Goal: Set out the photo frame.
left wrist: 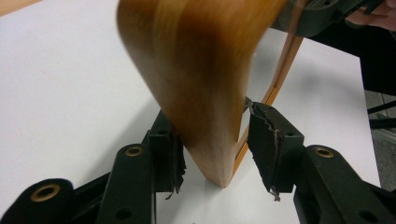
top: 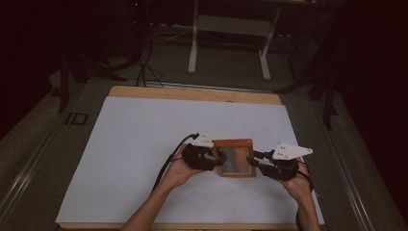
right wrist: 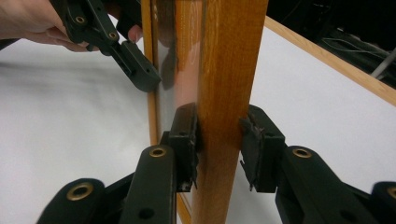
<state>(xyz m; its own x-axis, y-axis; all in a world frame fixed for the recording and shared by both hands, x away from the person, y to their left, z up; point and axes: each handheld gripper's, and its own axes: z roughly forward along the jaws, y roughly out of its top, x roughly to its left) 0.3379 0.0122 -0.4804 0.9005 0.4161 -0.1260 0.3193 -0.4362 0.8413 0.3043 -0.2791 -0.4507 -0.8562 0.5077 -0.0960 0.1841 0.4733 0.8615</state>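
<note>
While both grippers share the load, left gripper (top: 217,157) fingers pinch the frame (top: 234,158) left edge, frame sits lower centre over the tabletop (top: 144,130), right gripper (top: 255,161) fingers clamp its right edge.

One wooden picture frame (top: 234,158), two handheld grippers, left (top: 217,157) and right (top: 255,160), one white sheet (top: 144,139), and one table (top: 192,94).
</note>
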